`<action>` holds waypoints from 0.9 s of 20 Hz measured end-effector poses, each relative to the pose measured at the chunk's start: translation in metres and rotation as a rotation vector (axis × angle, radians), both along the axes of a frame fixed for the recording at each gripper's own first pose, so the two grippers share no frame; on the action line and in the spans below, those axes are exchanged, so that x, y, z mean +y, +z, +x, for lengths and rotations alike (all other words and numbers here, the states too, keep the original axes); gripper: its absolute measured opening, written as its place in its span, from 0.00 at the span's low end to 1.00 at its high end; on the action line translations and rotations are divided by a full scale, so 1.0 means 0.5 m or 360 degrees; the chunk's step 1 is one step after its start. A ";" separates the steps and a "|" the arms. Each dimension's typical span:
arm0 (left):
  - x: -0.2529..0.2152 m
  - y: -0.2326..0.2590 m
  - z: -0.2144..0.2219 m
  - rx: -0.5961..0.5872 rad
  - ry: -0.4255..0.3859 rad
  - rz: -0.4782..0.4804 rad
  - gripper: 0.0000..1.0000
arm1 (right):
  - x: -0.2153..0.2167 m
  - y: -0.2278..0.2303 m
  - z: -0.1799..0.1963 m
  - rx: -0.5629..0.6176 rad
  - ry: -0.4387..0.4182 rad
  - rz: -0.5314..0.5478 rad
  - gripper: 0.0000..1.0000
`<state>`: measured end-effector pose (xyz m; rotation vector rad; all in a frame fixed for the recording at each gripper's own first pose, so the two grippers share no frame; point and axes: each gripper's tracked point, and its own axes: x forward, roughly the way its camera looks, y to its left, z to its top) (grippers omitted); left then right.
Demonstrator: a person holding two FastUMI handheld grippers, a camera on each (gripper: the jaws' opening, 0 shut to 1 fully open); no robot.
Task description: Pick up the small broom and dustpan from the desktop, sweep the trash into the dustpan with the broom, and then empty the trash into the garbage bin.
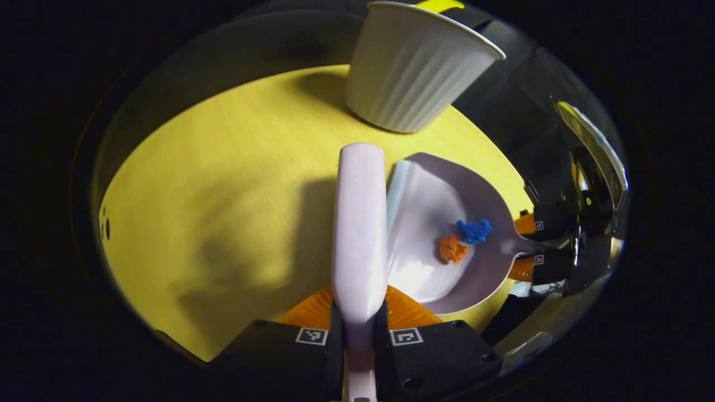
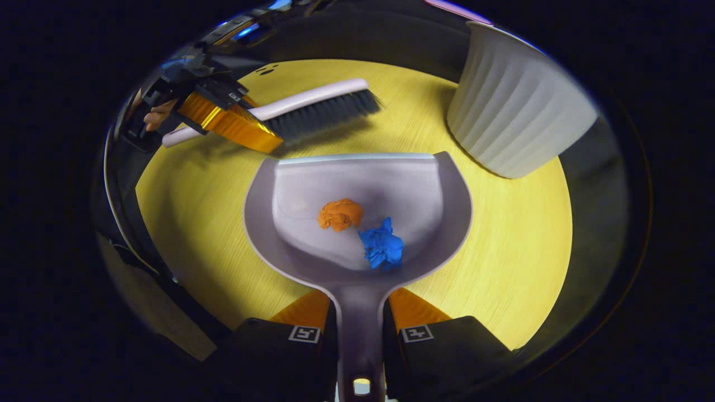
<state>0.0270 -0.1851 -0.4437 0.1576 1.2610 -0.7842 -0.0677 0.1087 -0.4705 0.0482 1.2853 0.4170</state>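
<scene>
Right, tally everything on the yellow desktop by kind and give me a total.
Trash wads: 2, one orange and one blue, both in the dustpan
Dustpan: 1, held by the right tool
Broom: 1, held by the left tool
Garbage bin: 1, white and ribbed
Total: 5

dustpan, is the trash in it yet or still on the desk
In it. The orange wad and the blue wad both lie inside the dustpan, which the right gripper holds by the handle.
</scene>
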 end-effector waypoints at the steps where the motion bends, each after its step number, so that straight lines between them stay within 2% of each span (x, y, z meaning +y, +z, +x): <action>1: 0.020 0.002 0.008 -0.0052 0.0052 0.0011 0.27 | -0.010 0.009 -0.005 -0.0007 -0.0035 -0.0005 0.34; 2: 0.030 -0.005 0.011 -0.0089 0.0098 0.0029 0.26 | -0.022 0.023 -0.006 -0.0004 -0.0067 -0.0018 0.38; 5: 0.077 -0.007 -0.014 -0.0100 0.0252 0.0068 0.26 | -0.071 0.101 -0.014 -0.0020 -0.0160 -0.0069 0.37; 8: 0.127 -0.020 -0.035 -0.0062 0.0388 0.0092 0.26 | -0.128 0.198 0.010 -0.0056 -0.0290 -0.0080 0.37; 9: 0.143 -0.032 -0.040 -0.0065 0.0406 0.0113 0.26 | -0.148 0.233 0.020 -0.0080 -0.0338 -0.0077 0.41; 10: 0.154 -0.046 -0.047 -0.0070 0.0420 0.0146 0.24 | -0.171 0.268 0.031 -0.0104 -0.0383 -0.0078 0.37; 14: 0.171 -0.063 -0.092 -0.0034 0.0449 0.0164 0.26 | -0.280 0.384 0.071 -0.0144 -0.0540 -0.0090 0.37; 16: 0.174 -0.071 -0.109 -0.0037 0.0446 0.0161 0.26 | -0.339 0.421 0.104 -0.0137 -0.0624 -0.0084 0.37; 18: 0.168 -0.071 -0.110 -0.0040 0.0440 0.0145 0.26 | -0.413 0.444 0.149 -0.0148 -0.0654 -0.0168 0.37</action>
